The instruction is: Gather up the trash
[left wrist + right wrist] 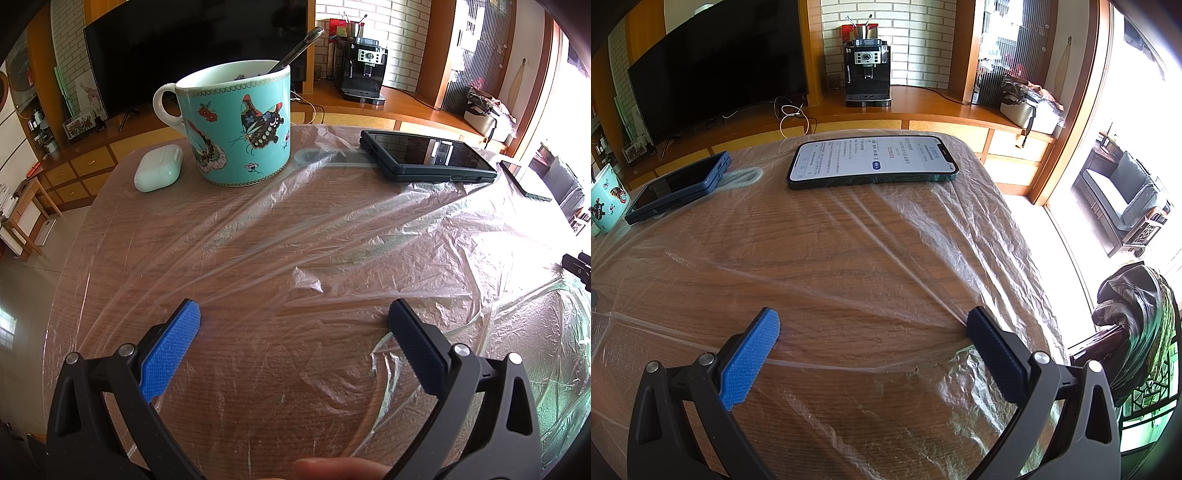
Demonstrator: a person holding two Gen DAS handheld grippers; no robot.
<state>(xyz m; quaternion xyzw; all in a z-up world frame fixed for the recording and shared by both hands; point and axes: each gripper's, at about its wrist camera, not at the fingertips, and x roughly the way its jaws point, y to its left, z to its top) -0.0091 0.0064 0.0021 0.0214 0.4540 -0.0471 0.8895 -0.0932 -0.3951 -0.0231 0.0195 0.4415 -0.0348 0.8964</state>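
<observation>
Phone [872,162] screen text too small to read; left gripper [294,317], right gripper [873,326] fingers spread over plastic sheet [332,236].

On the table [110,236] lie one clear plastic sheet [332,236], one turquoise butterfly mug [236,125] with one spoon [295,50] in it, one white earbud case [159,168], and two phones: a dark-cased one [428,155] and a lit-screen one [873,160]. Two tools show, the left tool [295,317] and the right tool [873,325], each with two fingers set wide apart. Behind stand one television [716,62] and one coffee machine [866,74].
</observation>
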